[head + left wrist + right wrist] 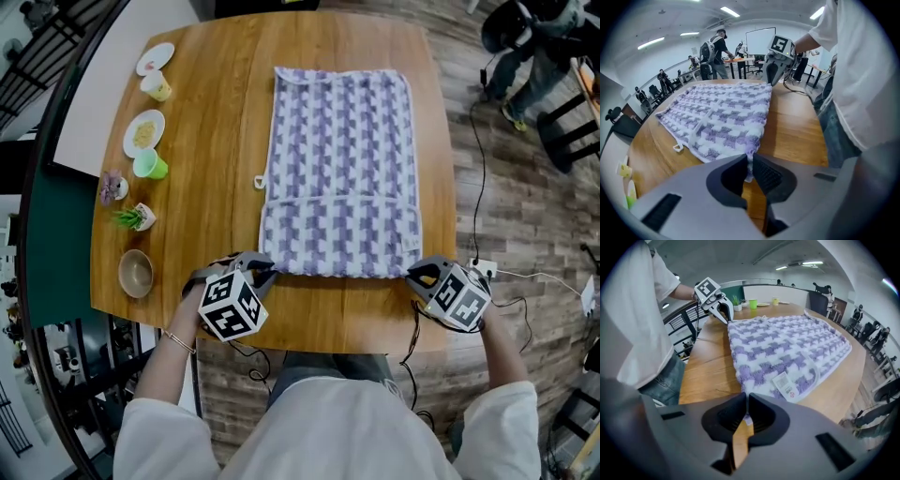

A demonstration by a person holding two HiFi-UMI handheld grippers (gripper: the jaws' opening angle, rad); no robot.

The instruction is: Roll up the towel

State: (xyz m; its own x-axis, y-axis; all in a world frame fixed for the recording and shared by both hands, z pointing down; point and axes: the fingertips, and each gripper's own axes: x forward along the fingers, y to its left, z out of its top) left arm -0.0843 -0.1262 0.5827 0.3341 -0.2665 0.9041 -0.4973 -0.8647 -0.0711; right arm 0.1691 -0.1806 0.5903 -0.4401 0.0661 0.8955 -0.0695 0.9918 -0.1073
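Soft, light, limp towel (339, 169), likely to sag. Pinched at both corners along the table's (206, 234) near edge, left gripper (265, 274) and right gripper (418, 277) clamped on cloth.

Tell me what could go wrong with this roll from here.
1. The left gripper and right gripper each pinch only the very tip of a near corner of the towel, so either corner may slip out.
2. If one slips, the roll would likely start crooked.
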